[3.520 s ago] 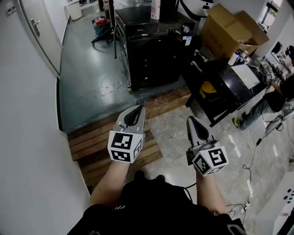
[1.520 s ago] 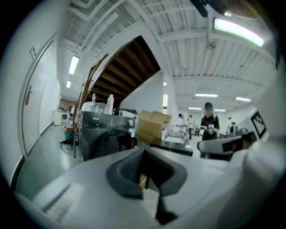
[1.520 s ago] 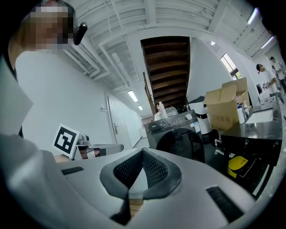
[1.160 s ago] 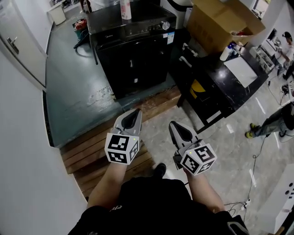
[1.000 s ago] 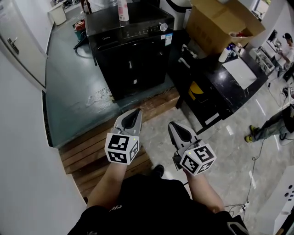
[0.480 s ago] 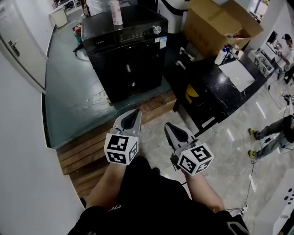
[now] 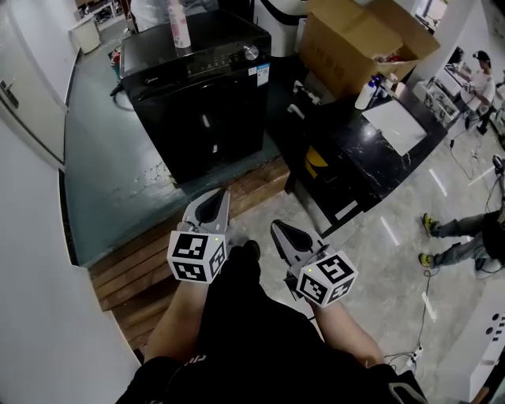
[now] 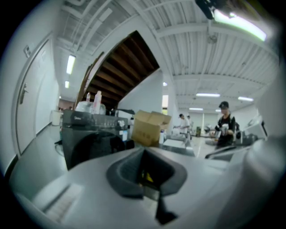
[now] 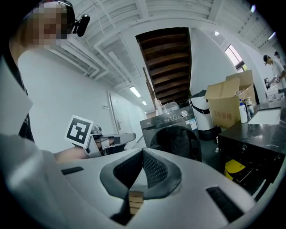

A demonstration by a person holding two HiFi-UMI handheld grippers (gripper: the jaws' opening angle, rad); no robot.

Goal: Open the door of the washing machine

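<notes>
Washer (image 7: 197, 87), head view: door (image 7: 209, 130) shut, well ahead beyond wooden pallet (image 7: 118, 272).
Left gripper view: left hand-held gripper (image 8: 145, 167) clenched, empty.
Right gripper view: right hand-held gripper (image 9: 143, 167) same.
Risk: clenched jaws arriving would skid off the door; pallet edge may trip.

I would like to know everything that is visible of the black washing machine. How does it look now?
The washing machine is a black, glossy front-loading box, standing upright on the grey-green floor. Its round dark door fills most of the front and looks closed. A control strip along the top edge carries a silver dial and a small sticker. A pale bottle stands on its top.
</notes>
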